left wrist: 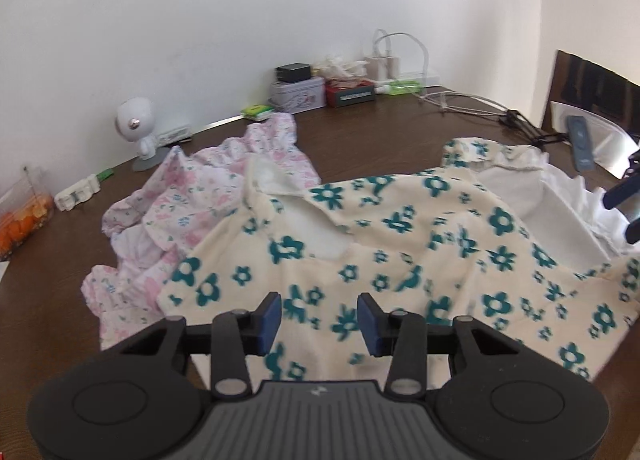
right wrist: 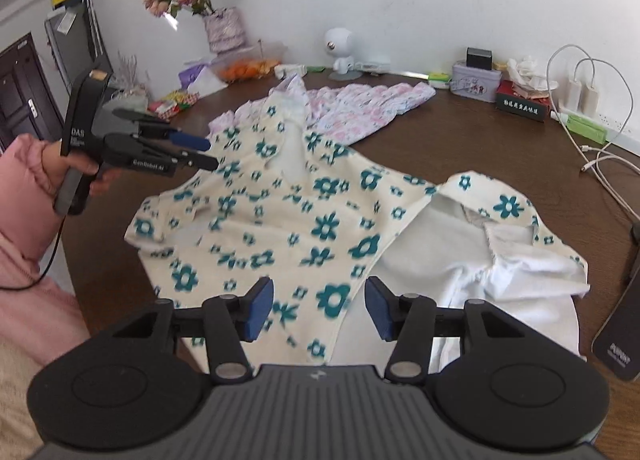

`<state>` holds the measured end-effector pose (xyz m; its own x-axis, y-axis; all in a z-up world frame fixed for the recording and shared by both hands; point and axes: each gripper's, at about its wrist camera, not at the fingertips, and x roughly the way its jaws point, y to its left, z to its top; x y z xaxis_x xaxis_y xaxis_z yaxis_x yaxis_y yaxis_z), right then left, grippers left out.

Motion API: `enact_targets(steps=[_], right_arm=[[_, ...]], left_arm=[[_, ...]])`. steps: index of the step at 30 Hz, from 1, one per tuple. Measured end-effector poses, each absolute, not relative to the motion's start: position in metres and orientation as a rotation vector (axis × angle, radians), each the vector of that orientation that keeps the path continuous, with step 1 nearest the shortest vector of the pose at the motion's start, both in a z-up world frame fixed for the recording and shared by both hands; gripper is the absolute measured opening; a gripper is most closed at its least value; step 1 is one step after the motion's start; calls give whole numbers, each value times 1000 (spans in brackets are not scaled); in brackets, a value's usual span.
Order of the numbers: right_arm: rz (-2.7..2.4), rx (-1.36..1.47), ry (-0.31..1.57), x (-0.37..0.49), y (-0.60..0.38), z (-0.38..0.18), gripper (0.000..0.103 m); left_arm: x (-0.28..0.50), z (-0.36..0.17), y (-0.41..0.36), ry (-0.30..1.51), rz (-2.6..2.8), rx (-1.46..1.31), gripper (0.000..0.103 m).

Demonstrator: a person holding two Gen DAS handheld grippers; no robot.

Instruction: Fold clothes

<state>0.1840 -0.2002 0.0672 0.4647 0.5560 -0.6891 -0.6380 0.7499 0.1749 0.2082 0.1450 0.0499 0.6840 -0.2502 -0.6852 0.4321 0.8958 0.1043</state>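
Cream shirt (right wrist: 304,219) w/ teal flowers lies spread on the brown desk (right wrist: 460,147), partly over a pink floral garment (right wrist: 360,107). Left gripper (right wrist: 200,153) & right gripper (right wrist: 320,306) hover above it, jaws released, nothing between them.

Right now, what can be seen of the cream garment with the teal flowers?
The cream garment is soft-looking fabric printed with teal flowers, lying loosely spread and rumpled on the brown table. One side is turned back, showing its white lining. Its far edge overlaps the pink floral garment. Neither the left gripper nor the right gripper grips it; both are open above it.
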Motion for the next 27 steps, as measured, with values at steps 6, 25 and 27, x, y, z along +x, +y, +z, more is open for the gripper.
enact_targets(steps=[6, 25, 27], right_arm=[[717, -134, 893, 148, -211, 44, 52], [871, -144, 899, 120, -239, 25, 7], [886, -150, 918, 118, -241, 22, 7]], left_arm=[[181, 31, 103, 791, -509, 326, 41], [147, 30, 133, 882, -599, 51, 1], [142, 28, 134, 891, -611, 55, 2]])
